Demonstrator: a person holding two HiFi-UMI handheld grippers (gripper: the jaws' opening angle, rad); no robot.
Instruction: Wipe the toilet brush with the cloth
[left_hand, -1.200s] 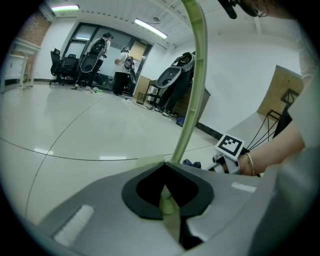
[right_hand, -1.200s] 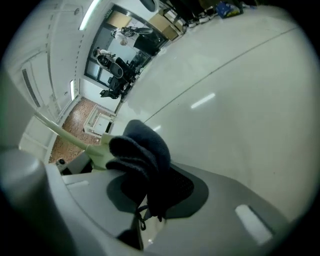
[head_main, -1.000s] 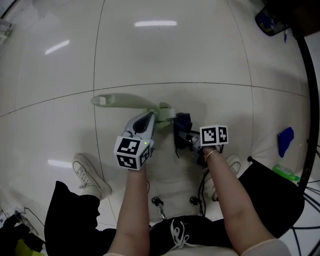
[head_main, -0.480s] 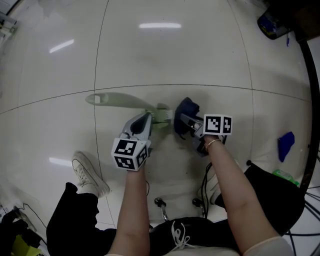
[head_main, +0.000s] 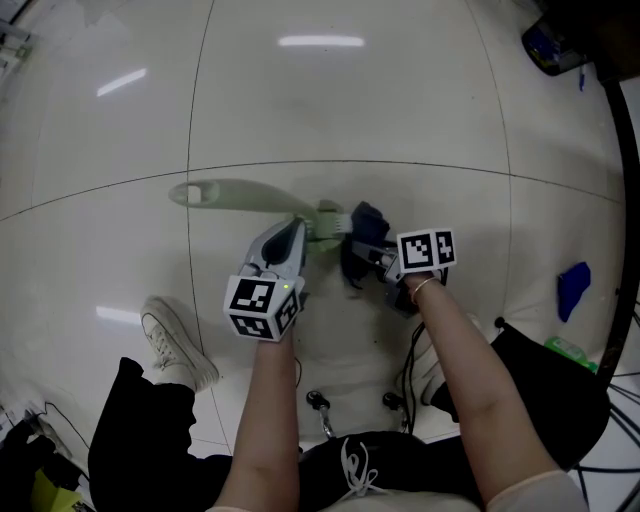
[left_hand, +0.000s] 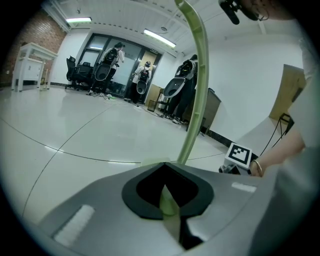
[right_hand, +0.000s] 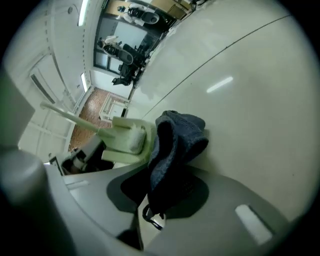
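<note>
Two hand-held grippers meet low over the tiled floor (head_main: 350, 120), each at the end of a bare forearm reaching forward, the forearms nearly parallel. The left hand-held gripper (head_main: 290, 238) (left_hand: 167, 200) has its jaws closed on the pale green toilet brush (head_main: 240, 195) (left_hand: 192, 110) (right_hand: 127, 140), clamping the handle close to the head, with the long handle running away to the left. The right hand-held gripper (head_main: 368, 255) (right_hand: 155, 200), angled inward toward the left one, has its jaws pinched on a bunched dark blue cloth (head_main: 362, 240) (right_hand: 175, 145). The cloth sits right beside the brush head; whether they touch cannot be told.
</note>
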